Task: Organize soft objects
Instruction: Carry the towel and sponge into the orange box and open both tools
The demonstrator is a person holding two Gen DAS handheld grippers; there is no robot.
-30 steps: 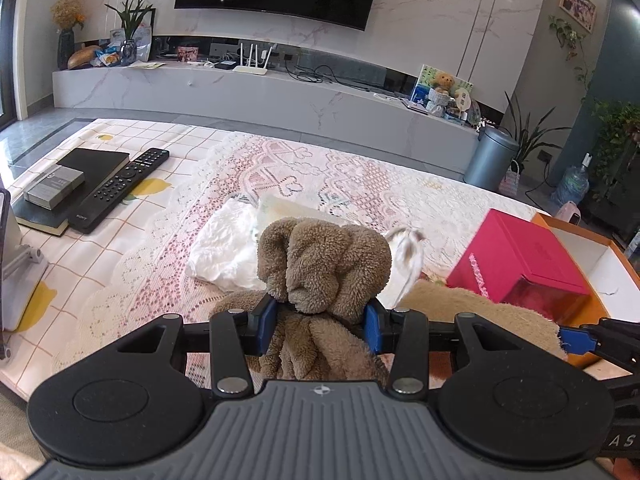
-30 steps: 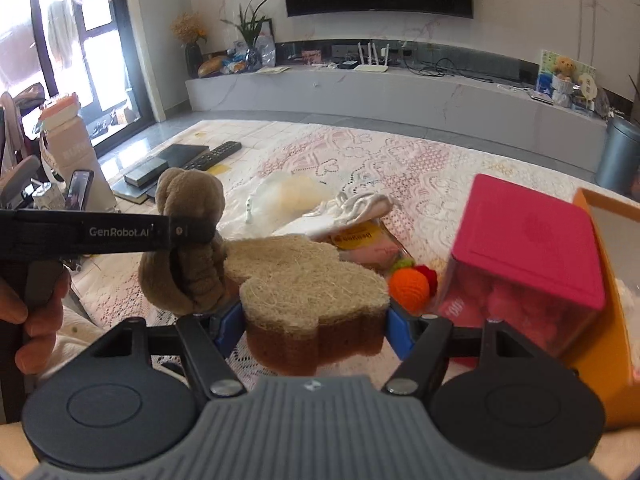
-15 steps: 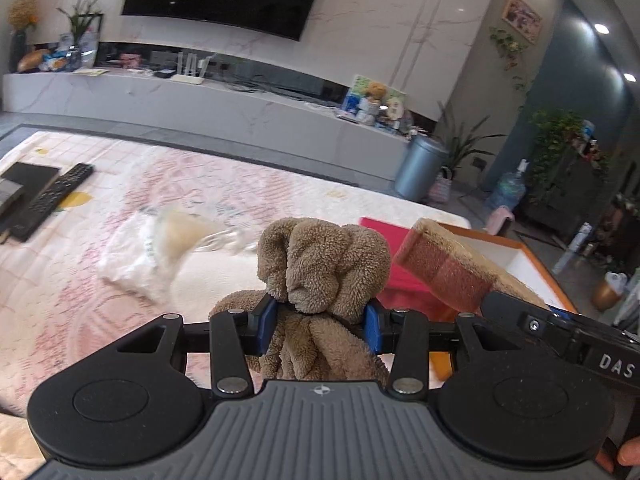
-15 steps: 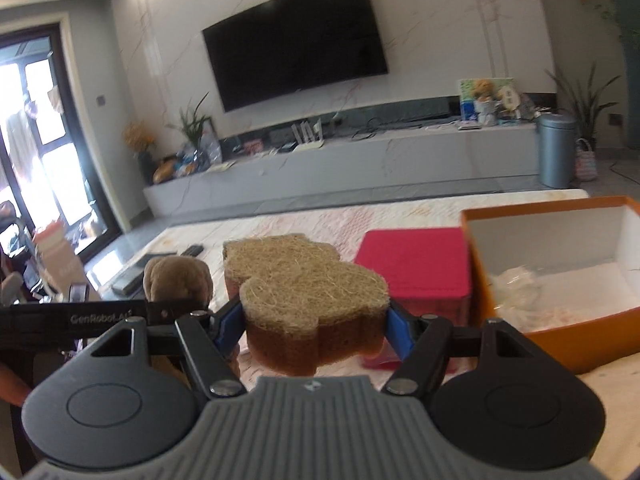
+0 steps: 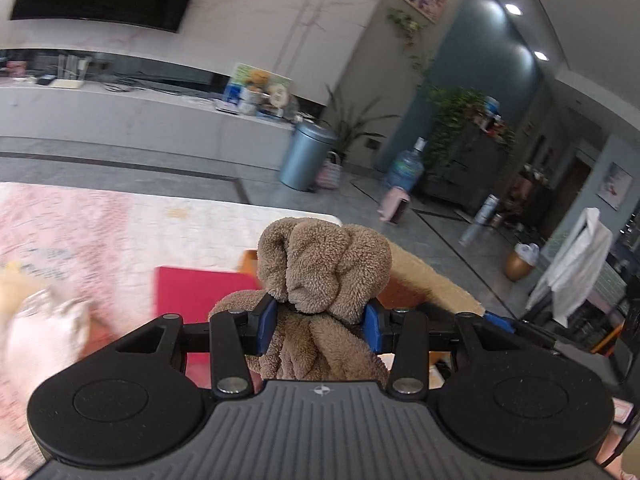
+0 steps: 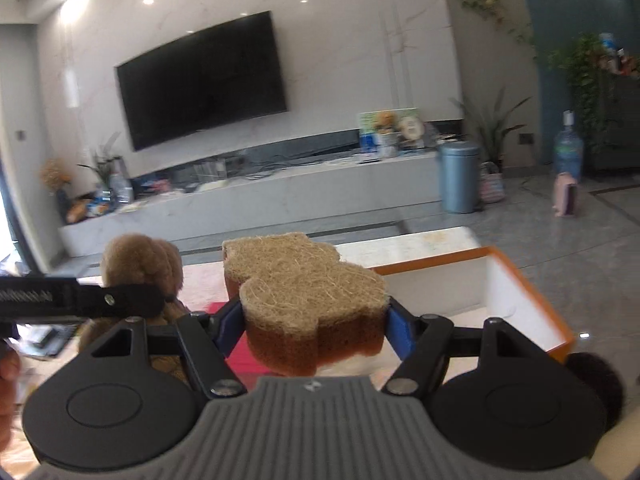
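**Both claws loaded, box ahead of the right one**

My right claw (image 6: 314,330) is clamped on the loofah sponge (image 6: 308,292), raised clear of the desk. My left claw (image 5: 318,330) pinches the brown plush towel (image 5: 324,268) just to its left. The orange box (image 6: 516,304) opens just beyond and right of the sponge, so my right hand is nearer it, I judge.

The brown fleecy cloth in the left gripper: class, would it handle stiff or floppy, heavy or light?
Probably floppy: the brown fleecy cloth bunches into folds above the left gripper and droops below its pads. Likely light, since that pinch alone holds it. Its fuzzy pile suggests little slipping.
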